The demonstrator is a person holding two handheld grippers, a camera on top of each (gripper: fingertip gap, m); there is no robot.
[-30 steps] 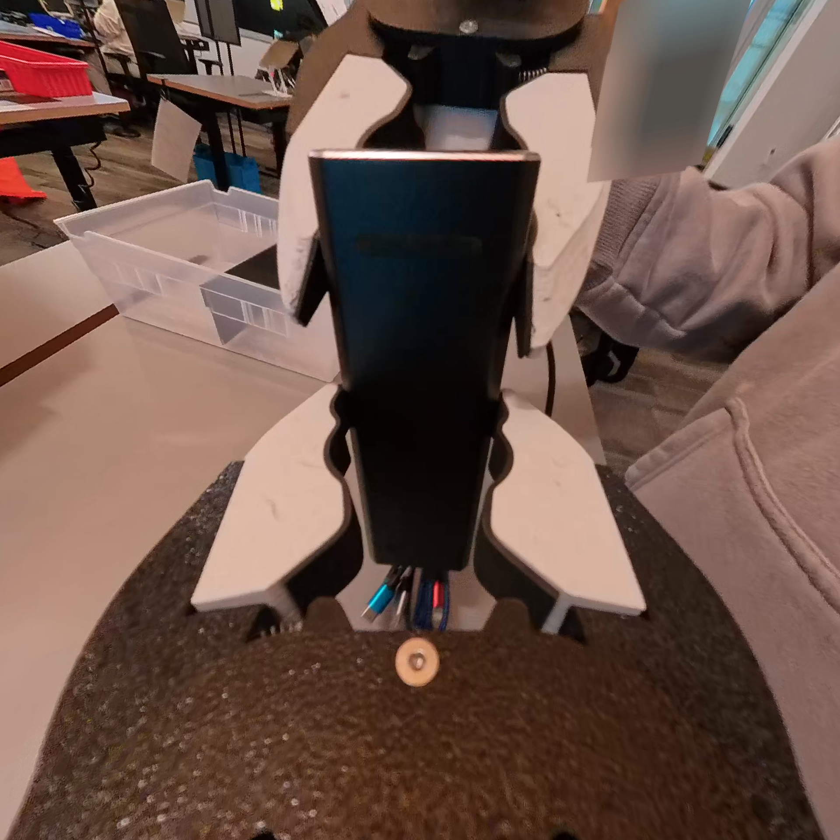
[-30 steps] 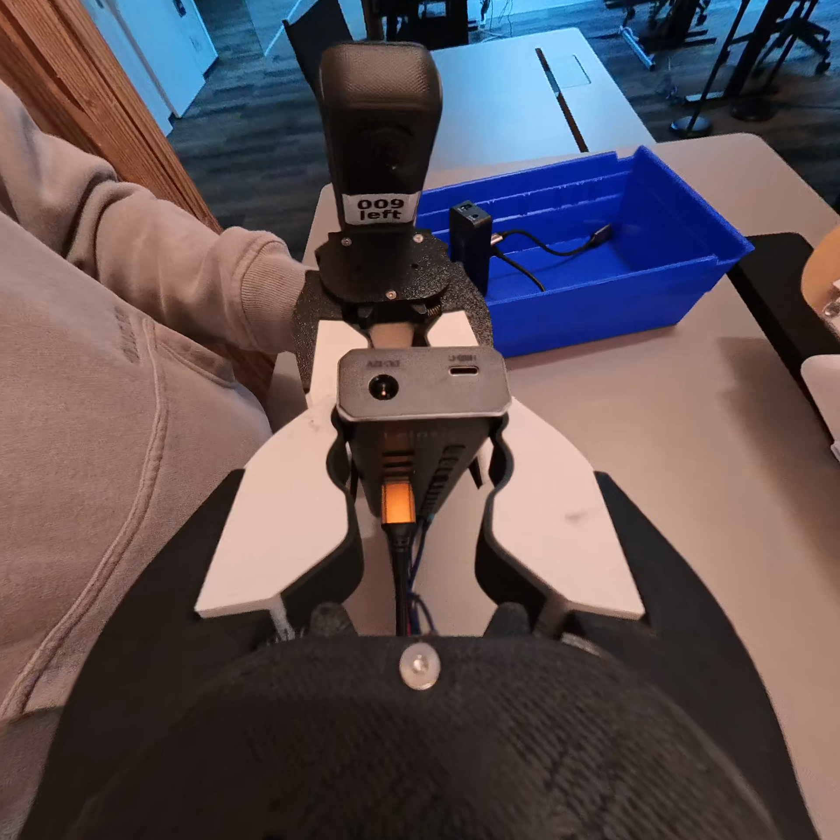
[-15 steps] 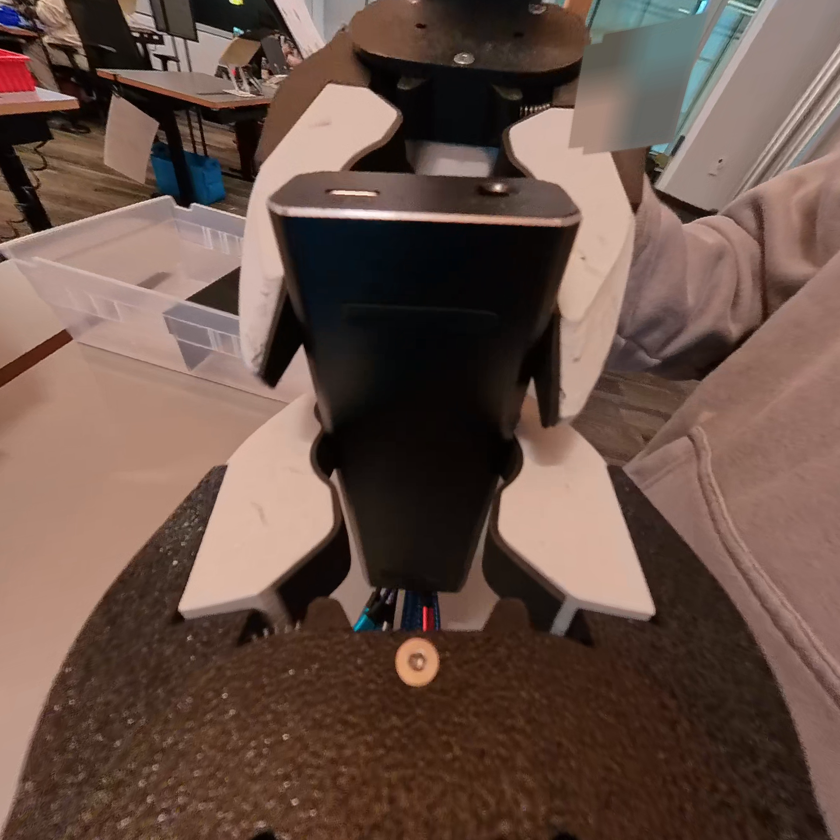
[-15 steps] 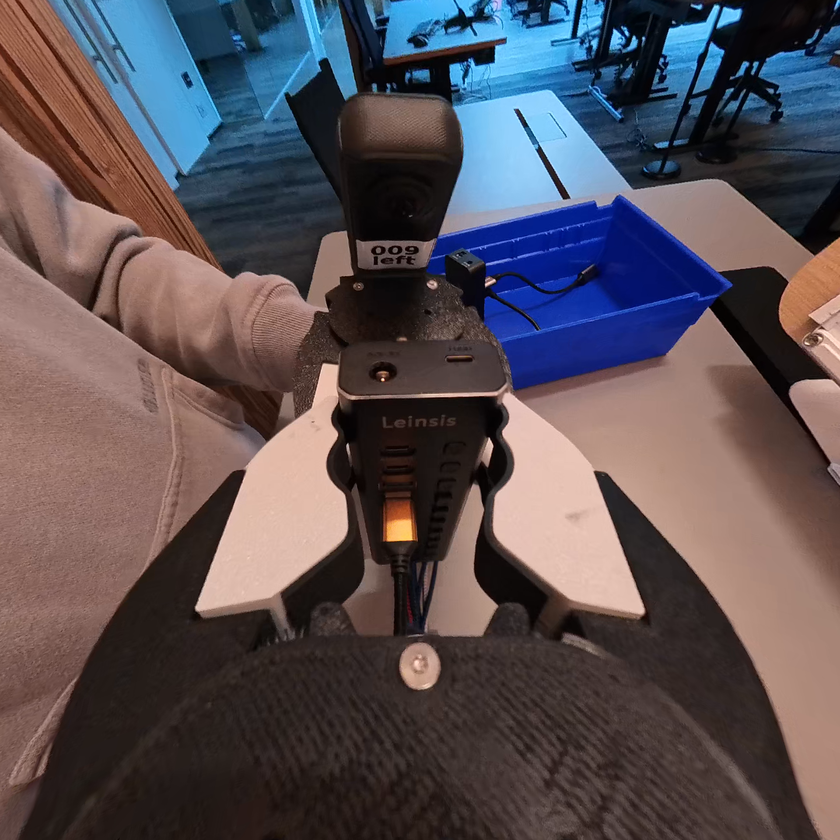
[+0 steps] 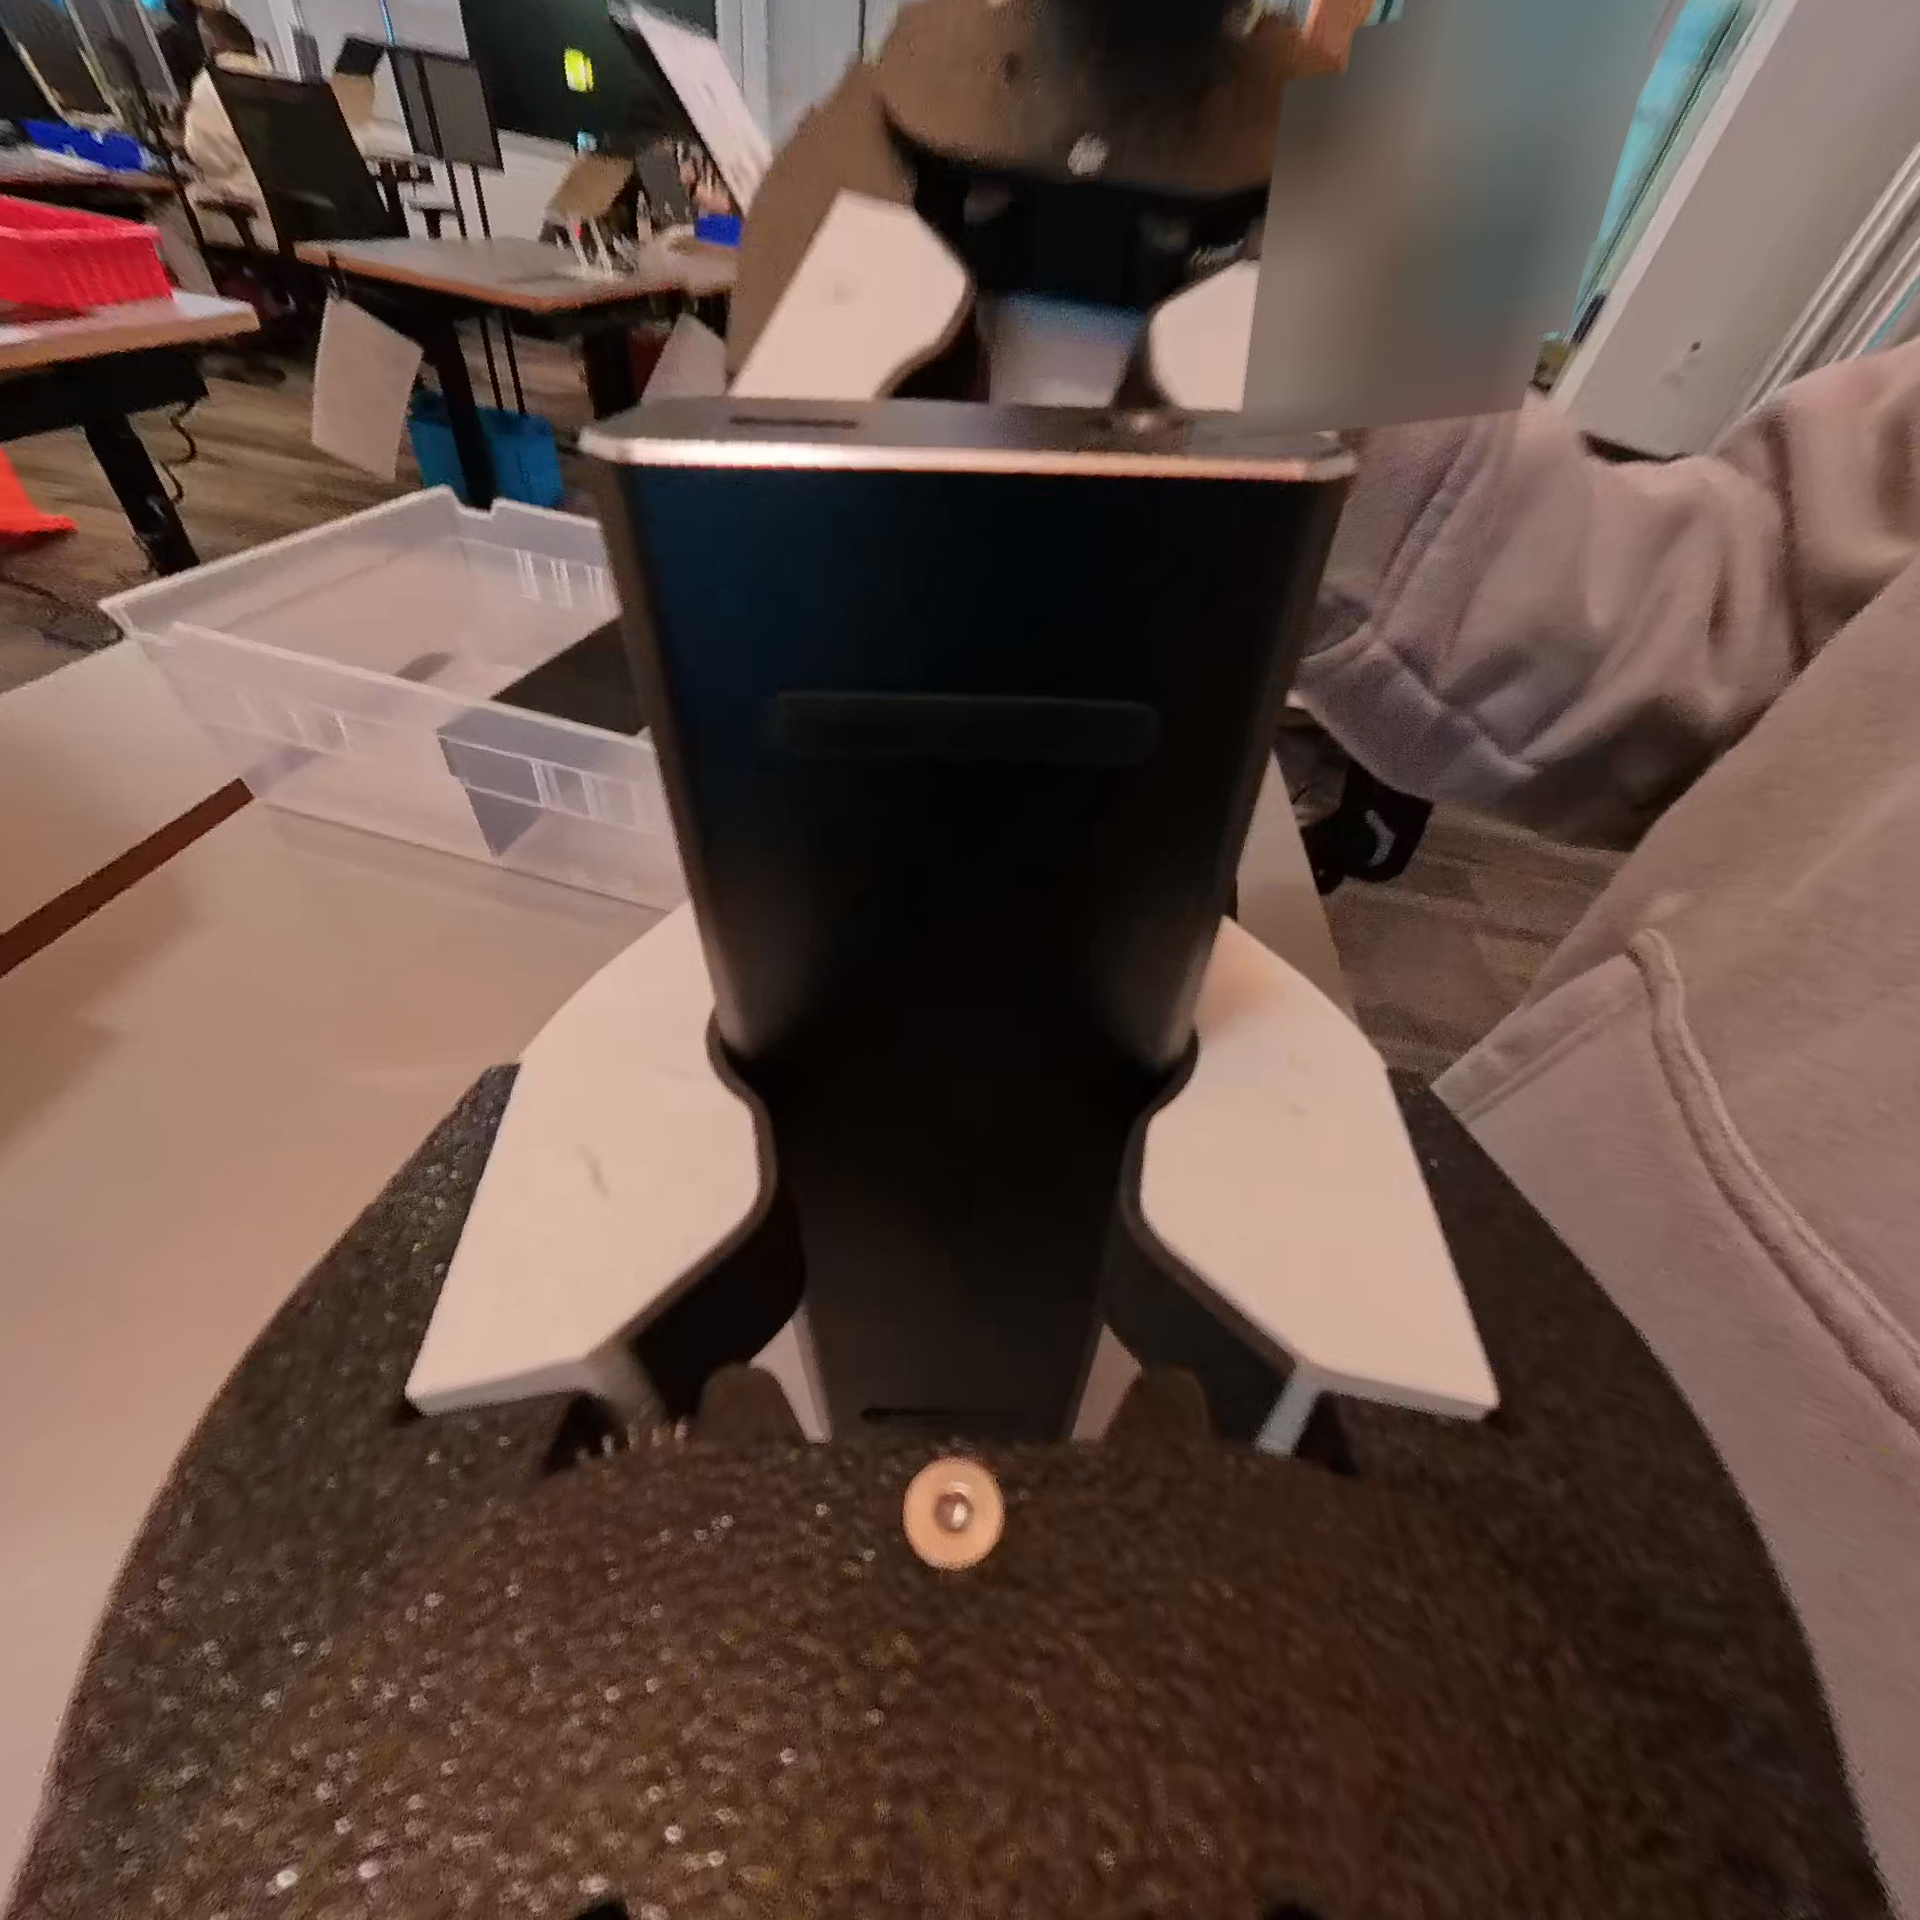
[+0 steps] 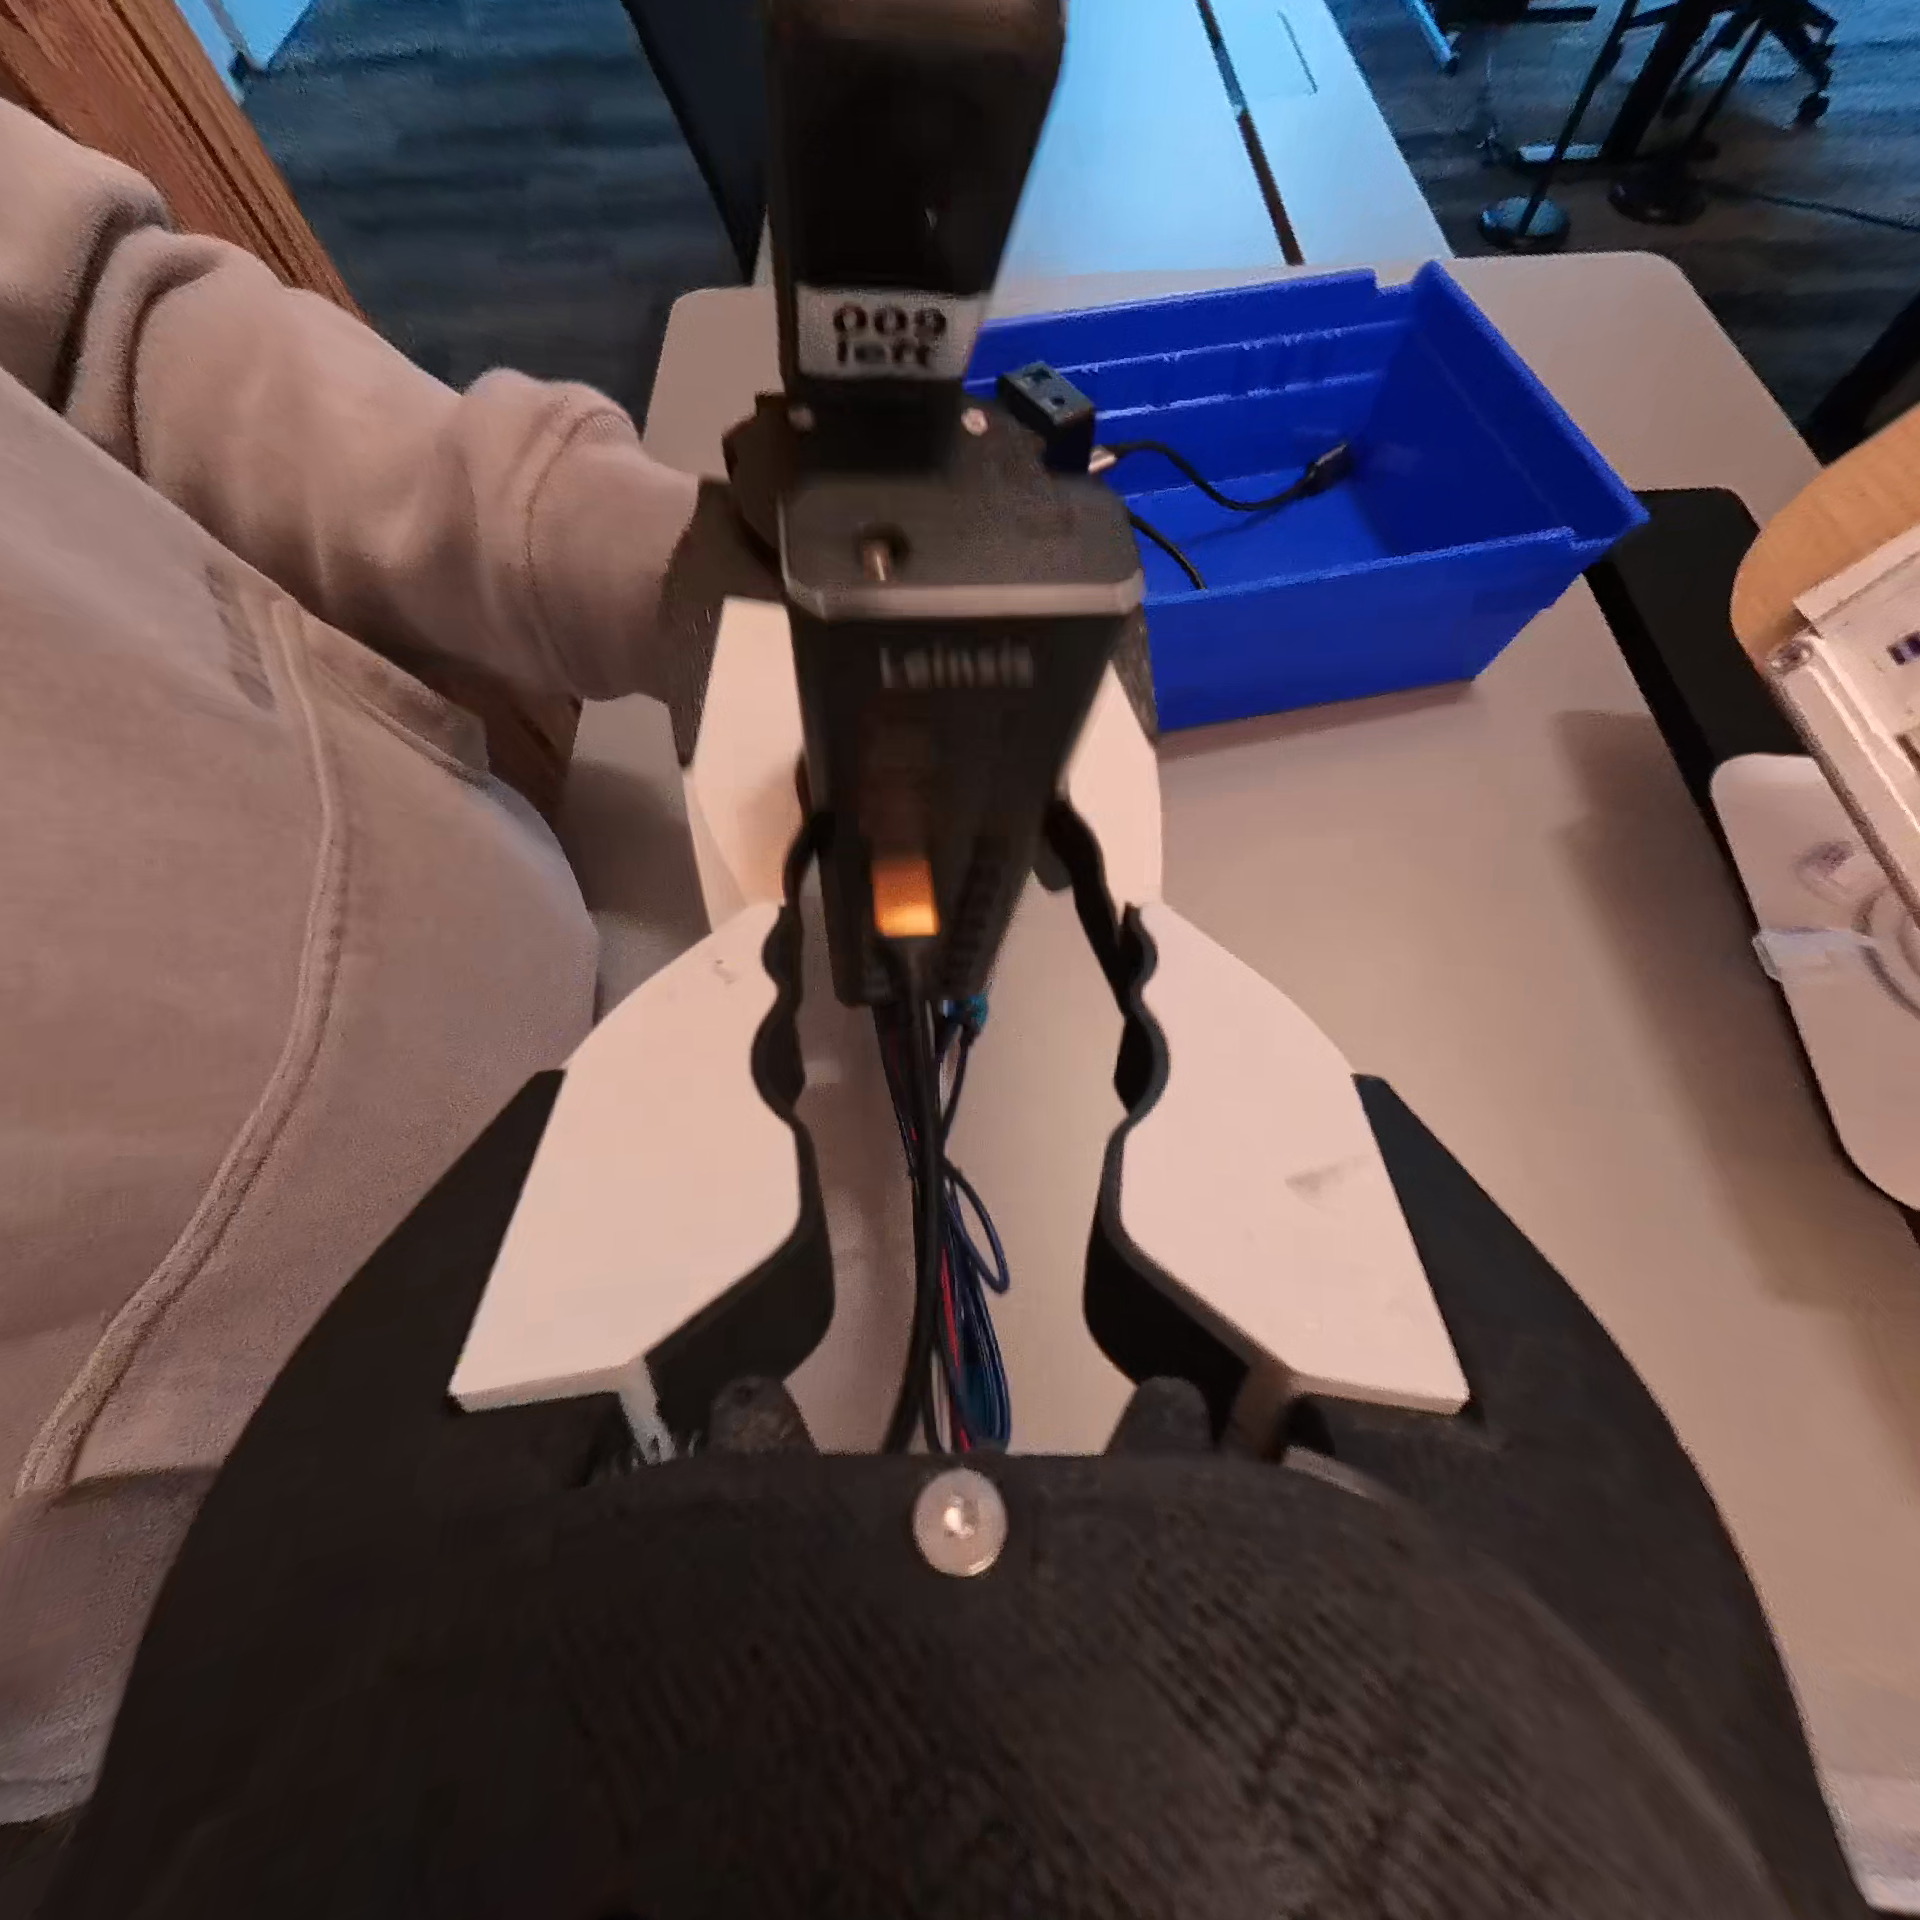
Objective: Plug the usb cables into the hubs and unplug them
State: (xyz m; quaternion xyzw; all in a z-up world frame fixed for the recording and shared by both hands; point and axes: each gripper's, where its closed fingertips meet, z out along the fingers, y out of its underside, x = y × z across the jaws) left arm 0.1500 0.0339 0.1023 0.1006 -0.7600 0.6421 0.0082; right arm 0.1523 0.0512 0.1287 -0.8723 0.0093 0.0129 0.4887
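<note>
A black USB hub (image 5: pixel 956 790) stands upright between my left gripper's (image 5: pixel 956 1049) white fingers (image 5: pixel 613 1195), which are shut on its lower part. In the right wrist view the hub (image 6: pixel 956 727) shows its port side, held by the left gripper's fingers (image 6: pixel 727 790) farther off. A black cable with an orange-lit plug (image 6: pixel 904 894) sits in a hub port. Blue and red cables (image 6: pixel 971 1226) hang from the hub's near end. My right gripper (image 6: pixel 961 925) is open, with its fingertips clear of the hub's sides. In the left wrist view the cables are hidden.
A blue bin (image 6: pixel 1351 613) holding a small black hub (image 6: pixel 1044 400) and a cable stands on the grey table (image 6: pixel 1351 935). A clear plastic bin (image 5: pixel 343 665) sits on the table to the left. A person's grey sleeve (image 6: pixel 343 499) is close by. White papers (image 6: pixel 1849 727) lie at the right.
My right gripper has opened and drawn back off the hub. The hub now sits deeper in my left gripper and hides the cables there.
</note>
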